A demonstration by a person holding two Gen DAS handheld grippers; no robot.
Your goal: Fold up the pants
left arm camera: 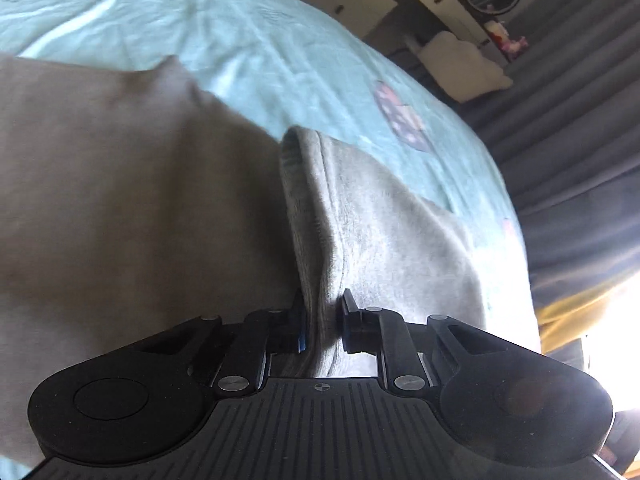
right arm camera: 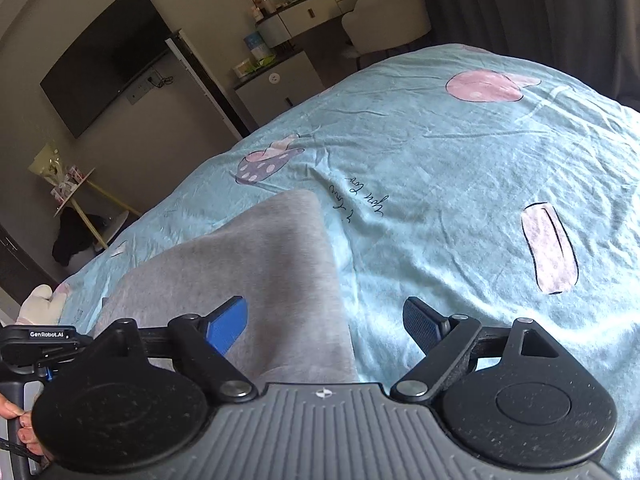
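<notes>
the grey pants [left arm camera: 132, 184] lie on the blue sheet [left arm camera: 256, 40] of the bed. the left gripper [left arm camera: 322, 320] is clenched on a bunched fold of the pants. the right gripper [right arm camera: 325, 326] stands wide, released, its jaws over the pants' edge, gripping nothing.

pants [right arm camera: 256, 280] on bed [right arm camera: 460, 168], chair [right arm camera: 390, 12] behind

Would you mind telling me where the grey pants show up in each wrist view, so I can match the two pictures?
Left wrist view: the pants fill the left and centre, a fold pinched in the left gripper.
Right wrist view: the pants lie at lower centre-left, running under the open right gripper.
Shared landmark: the blue bedspread under the pants.
</notes>
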